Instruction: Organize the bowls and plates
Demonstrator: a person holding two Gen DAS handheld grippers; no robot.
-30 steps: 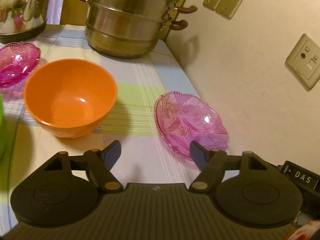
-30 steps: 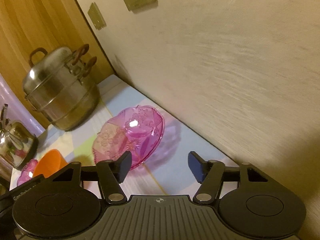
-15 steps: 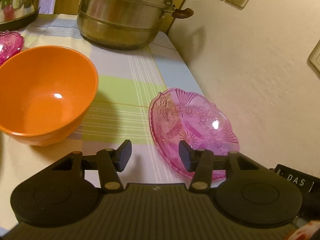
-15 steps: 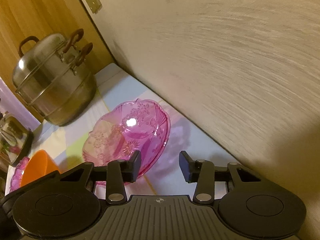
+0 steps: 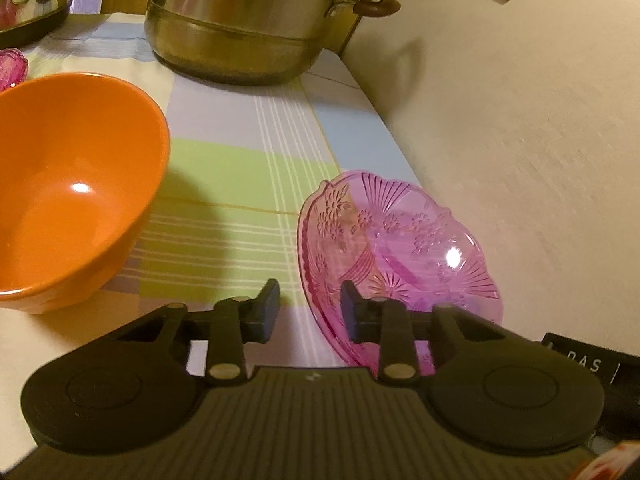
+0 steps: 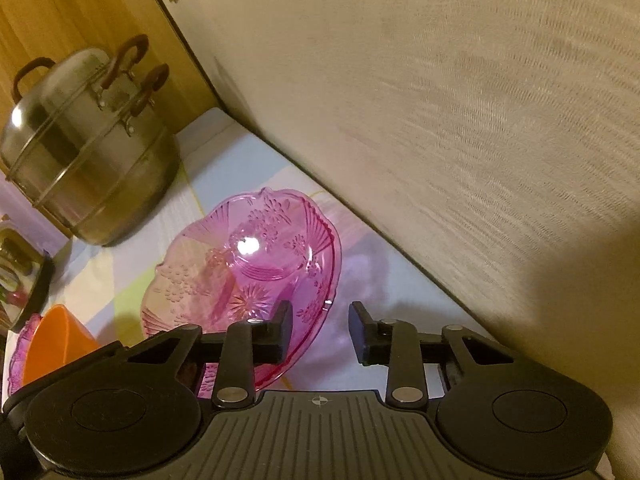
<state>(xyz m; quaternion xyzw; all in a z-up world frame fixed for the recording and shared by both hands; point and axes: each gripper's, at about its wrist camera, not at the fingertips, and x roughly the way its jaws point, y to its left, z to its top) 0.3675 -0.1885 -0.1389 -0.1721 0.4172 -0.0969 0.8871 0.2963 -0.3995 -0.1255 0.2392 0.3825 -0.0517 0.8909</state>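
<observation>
Left wrist view: left gripper [image 5: 308,306] is closing astride the pink glass plate's [image 5: 400,240] rim, ungripped; right gripper [image 6: 320,332] is narrowing likewise, empty.

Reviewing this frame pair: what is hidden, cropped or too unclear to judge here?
- Pink glass plate: near rim hidden by the left gripper in the left wrist view; whether the pads touch it cannot be told.
- Same plate's near edge, right wrist view: behind the right gripper.
- Orange bowl: cut off by the left edge.
- Steamer pot: top cropped, left wrist view.
- Second pink dish: a sliver only.
</observation>
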